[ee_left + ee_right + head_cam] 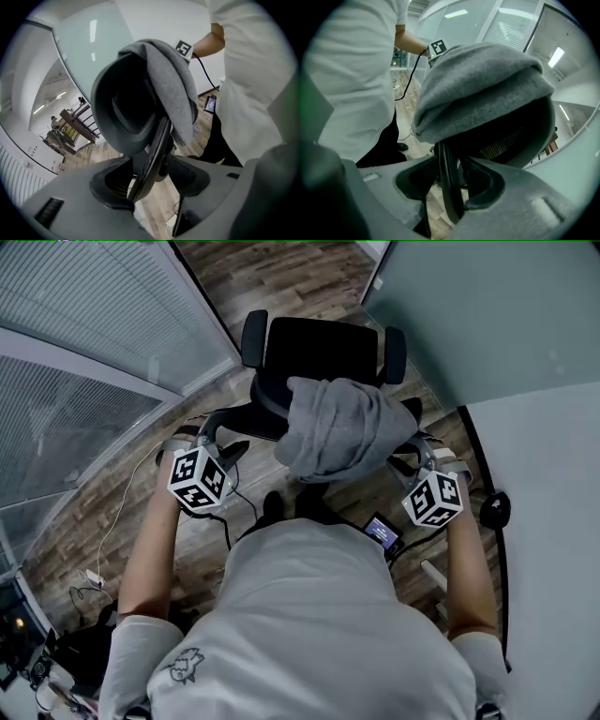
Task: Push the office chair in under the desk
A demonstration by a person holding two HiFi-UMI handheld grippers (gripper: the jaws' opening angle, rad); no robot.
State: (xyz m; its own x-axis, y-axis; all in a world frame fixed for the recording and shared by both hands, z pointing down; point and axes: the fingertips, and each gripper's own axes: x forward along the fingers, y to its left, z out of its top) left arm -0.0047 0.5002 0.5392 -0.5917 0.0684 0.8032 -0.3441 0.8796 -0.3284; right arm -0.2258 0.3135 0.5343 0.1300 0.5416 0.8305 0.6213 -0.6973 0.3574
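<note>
**Both grippers at the chair back, jaws released, chair not yet under the desk**

The office chair [319, 348] stood on the wood floor [281, 277] right in front of the person. Its seat pointed away from them. A grey garment [337, 427] was draped over the top of the backrest [131, 112].

The left gripper [151, 183] sat at the backrest's left edge and the right gripper [447, 185] at its right edge. Both pointed steeply down.

- **Left jaws:** spread wide. The thin black rim of the backrest ran between them, with a gap showing on either side, so there was no clamp.
- **Right jaws:** also spread. The rim passed between them and nothing was gripped. Contact on the far pad was hard to rule out, but it read as loose.

**Key relation:** the backrest's wide axis ran left to right between the two grippers. Each pair of jaws straddled one side edge, so neither hand was clearly nearer.

The white surface [553, 540], probably the desk, lay to the chair's right in the head view. Its dark curved edge was near the right gripper. The seat was fully out from under it and faced along that edge rather than toward it.

My read is that the next step needs a firm hold or press on both rims, then a swing to the right before pushing. The loose garment could slip during the push.
</note>
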